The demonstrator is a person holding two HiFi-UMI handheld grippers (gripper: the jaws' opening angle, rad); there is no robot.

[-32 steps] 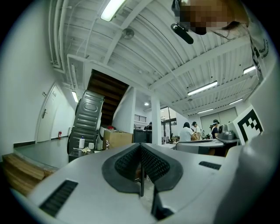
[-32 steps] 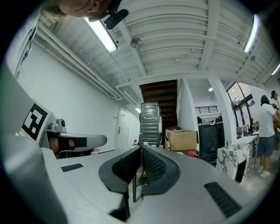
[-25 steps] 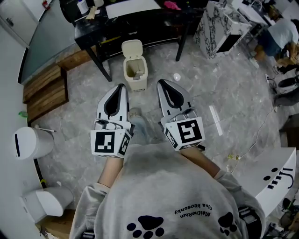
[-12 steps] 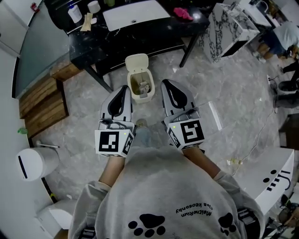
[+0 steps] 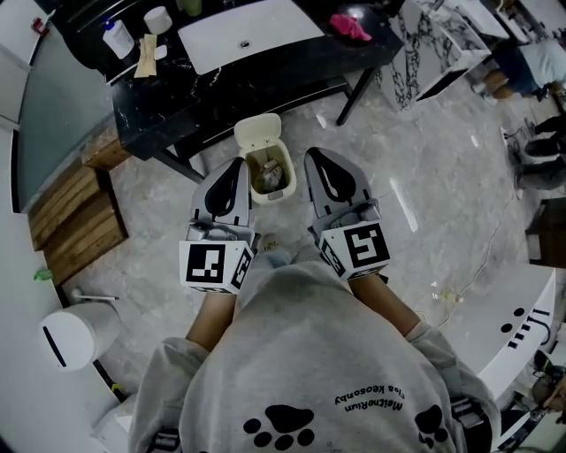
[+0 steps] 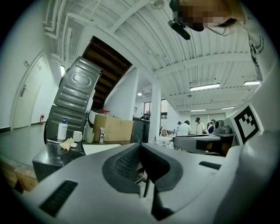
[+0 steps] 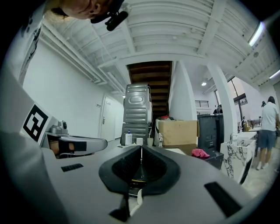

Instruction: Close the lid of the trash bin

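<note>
A small cream trash bin (image 5: 271,175) stands on the floor in front of a black table (image 5: 221,84), its lid (image 5: 258,130) raised at the back and rubbish showing inside. In the head view my left gripper (image 5: 235,165) is just left of the bin and my right gripper (image 5: 311,159) just right of it, both held level above the floor. Each gripper is shut with nothing between its jaws. Neither gripper view shows the bin: my left gripper (image 6: 140,146) and right gripper (image 7: 141,151) look over the tabletop.
On the black table lie a white board (image 5: 250,34), a bottle (image 5: 118,40), a cup (image 5: 158,19) and a pink cloth (image 5: 351,26). Wooden steps (image 5: 75,226) lie at the left, a white cylinder bin (image 5: 75,334) at lower left, a marbled cabinet (image 5: 433,49) at right.
I have walked toward the bin: it moved from well ahead of the grippers to between their tips. The table has come closer. Both grippers stayed shut.
</note>
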